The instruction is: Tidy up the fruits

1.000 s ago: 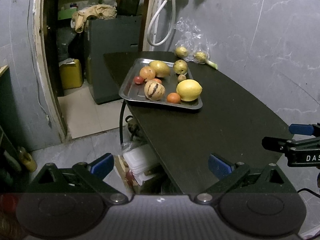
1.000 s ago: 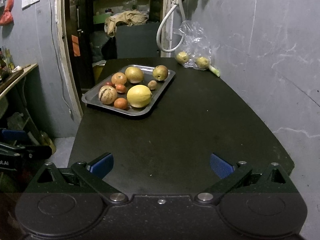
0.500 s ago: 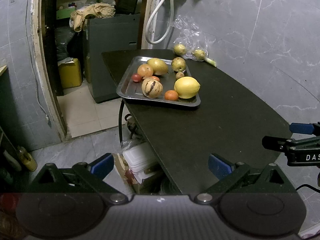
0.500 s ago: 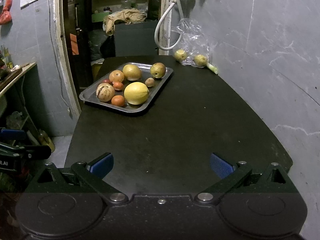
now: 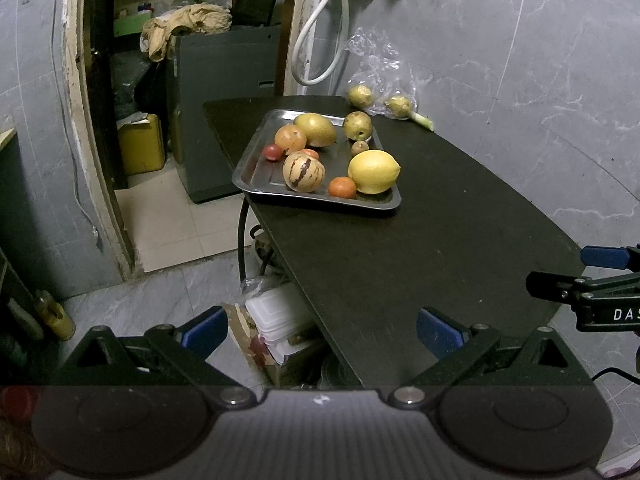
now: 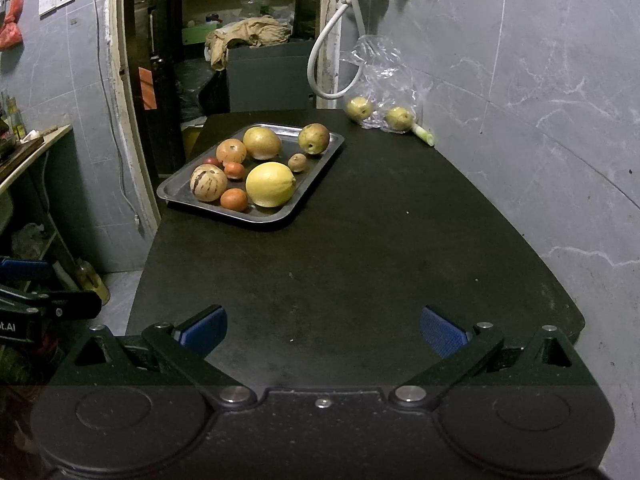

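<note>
Over the last second both cameras' framing of the metal tray (image 6: 280,216) shifted only slightly; the fruit on it kept the same arrangement, so the change was in the hand-held rigs, not in the task's things. The left gripper (image 5: 322,330) and the right gripper (image 6: 324,328) hung with jaws spread wide and nothing between them, both well short of the tray, over the near end of the dark table (image 6: 360,272). On the tray lay a big yellow citrus (image 6: 271,184), a striped melon-like fruit (image 6: 208,182), an orange fruit (image 6: 234,199) at the tray's near edge, a greenish mango-like fruit (image 6: 262,143) and a pear-like fruit (image 6: 314,138) at its far side. Beyond the tray, two more pears (image 6: 360,108) sat off it with a clear plastic bag (image 6: 380,64); whether they lay inside the bag was probably not settled by either view. That fits either fruit yet to be gathered or a sorting already finished. The only legible writing was "DAS" on the right gripper's body in the left view and ".AI" on the left gripper's in the right view.
</note>
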A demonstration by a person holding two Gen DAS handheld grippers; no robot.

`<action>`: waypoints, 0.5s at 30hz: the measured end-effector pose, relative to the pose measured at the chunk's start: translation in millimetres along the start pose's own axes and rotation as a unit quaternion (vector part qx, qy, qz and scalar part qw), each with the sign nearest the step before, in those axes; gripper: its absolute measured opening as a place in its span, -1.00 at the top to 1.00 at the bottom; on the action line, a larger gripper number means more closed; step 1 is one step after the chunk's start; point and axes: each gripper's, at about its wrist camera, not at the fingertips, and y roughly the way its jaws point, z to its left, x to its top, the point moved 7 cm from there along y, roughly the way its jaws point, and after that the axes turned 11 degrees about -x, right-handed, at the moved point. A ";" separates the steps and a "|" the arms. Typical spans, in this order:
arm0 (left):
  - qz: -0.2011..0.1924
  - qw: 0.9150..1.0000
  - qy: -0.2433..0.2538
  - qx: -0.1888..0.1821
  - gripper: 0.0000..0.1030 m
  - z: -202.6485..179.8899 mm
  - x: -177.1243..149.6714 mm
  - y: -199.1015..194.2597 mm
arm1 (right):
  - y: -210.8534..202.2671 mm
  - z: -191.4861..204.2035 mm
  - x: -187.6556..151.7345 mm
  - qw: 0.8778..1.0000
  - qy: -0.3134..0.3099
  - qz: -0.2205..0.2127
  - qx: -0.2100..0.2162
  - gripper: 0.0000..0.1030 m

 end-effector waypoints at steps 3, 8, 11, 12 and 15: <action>0.001 1.000 -0.002 0.001 -0.99 -0.2 -1.7 -0.3 | -0.3 0.4 -0.1 1.000 0.000 0.000 0.000 -0.99; 0.002 1.000 -0.005 0.003 -0.99 1.1 -3.5 -1.0 | -0.3 0.6 -0.8 1.000 -0.001 0.000 0.001 -0.99; 0.001 1.000 -0.007 0.003 -0.99 1.7 -4.2 -1.6 | -0.3 0.5 -2.3 1.000 -0.002 0.000 0.001 -0.99; 0.002 1.000 -0.007 0.003 -0.99 1.8 -4.1 -1.6 | -0.3 0.6 -2.3 1.000 -0.002 0.001 0.001 -0.99; 0.001 1.000 -0.006 0.003 -0.99 1.9 -4.0 -1.6 | -0.2 0.3 -2.1 1.000 -0.002 0.001 0.001 -0.99</action>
